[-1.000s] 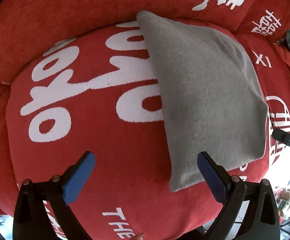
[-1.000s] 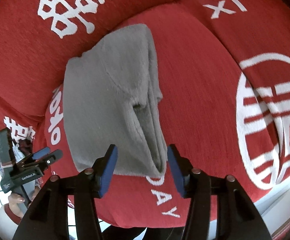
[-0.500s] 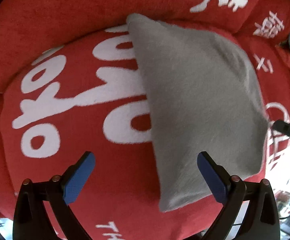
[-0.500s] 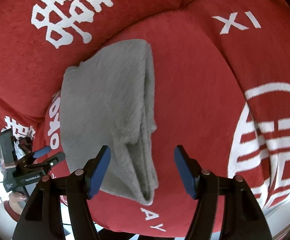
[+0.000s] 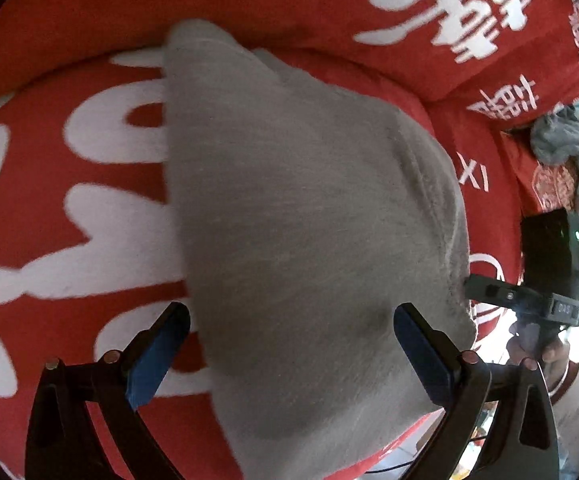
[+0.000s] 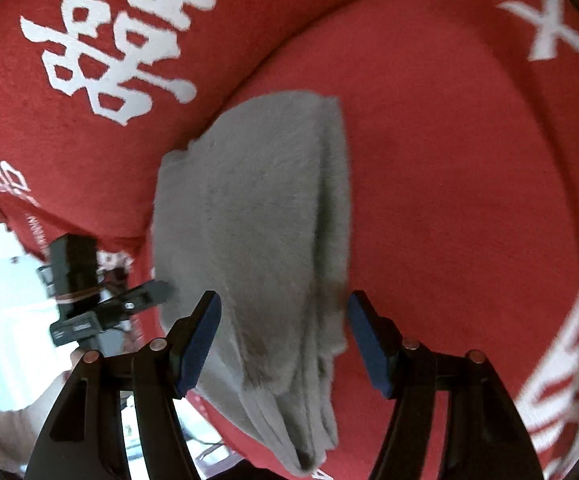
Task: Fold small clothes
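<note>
A grey fleecy cloth lies folded on a red sofa cushion printed with white characters. In the left wrist view my left gripper hovers low over the cloth's near end. It is open, with its blue pads wide apart and nothing pressed between them. In the right wrist view the same cloth shows its stacked folded edges along the right side. My right gripper is open and straddles the cloth's near corner, with both pads clear of the fabric.
A crumpled grey garment lies farther right on the sofa. The red backrest rises just behind the cloth. The cushion's front edge drops off below the grippers. A hand holds the right gripper's black body at the right.
Both grippers have dropped closer to the grey cloth, which now fills more of each view. The right gripper's jaws have spread wider.
</note>
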Demonstrator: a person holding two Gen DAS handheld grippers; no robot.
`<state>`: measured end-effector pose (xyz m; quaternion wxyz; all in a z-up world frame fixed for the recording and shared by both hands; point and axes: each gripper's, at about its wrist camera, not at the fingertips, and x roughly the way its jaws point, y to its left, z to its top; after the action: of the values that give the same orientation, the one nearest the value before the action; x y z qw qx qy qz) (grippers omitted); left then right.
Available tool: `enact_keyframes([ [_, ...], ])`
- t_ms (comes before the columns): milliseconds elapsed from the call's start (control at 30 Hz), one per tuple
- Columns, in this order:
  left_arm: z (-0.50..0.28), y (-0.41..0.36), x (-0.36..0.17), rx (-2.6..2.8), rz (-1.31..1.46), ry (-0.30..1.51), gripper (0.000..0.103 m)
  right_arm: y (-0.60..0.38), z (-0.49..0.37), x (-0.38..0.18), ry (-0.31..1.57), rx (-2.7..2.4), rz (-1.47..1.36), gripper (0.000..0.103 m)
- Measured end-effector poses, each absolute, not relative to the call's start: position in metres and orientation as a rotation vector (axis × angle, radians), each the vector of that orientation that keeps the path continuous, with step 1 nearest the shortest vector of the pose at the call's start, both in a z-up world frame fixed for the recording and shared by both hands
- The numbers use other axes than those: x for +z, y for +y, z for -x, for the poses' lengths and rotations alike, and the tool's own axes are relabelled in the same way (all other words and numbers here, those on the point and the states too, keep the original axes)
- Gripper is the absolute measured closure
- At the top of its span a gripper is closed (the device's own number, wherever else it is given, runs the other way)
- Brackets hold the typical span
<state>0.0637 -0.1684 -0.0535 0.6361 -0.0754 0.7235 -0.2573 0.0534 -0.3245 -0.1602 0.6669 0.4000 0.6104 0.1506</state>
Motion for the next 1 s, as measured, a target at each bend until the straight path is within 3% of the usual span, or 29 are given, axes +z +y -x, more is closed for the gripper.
enact_keyframes([
  [133, -0.065, -0.174, -0.056, -0.575, 0.163, 1.642, 0.002, -0.317, -0.064, -0.164, 1.379, 0.39, -0.876, 0.032],
  [267, -0.066, -0.173, -0.055, -0.534, 0.164, 1.606, 0.025, -0.313, -0.067, -0.168, 1.38, 0.389, -0.908, 0.035],
  [400, -0.063, -0.164, -0.044, -0.55, 0.186, 1.569, 0.052, -0.311, -0.066, -0.175, 1.389, 0.355, -1.001, 0.066],
  [467, -0.063, -0.156, -0.04, -0.563, 0.214, 1.567, 0.058, -0.309, -0.064, -0.172, 1.359, 0.362, -1.045, 0.068],
  [1000, -0.03, -0.078, 0.041, -0.621, 0.285, 1.471, 0.059, -0.238, -0.033, -0.106, 1.276, 0.481, -1.19, 0.07],
])
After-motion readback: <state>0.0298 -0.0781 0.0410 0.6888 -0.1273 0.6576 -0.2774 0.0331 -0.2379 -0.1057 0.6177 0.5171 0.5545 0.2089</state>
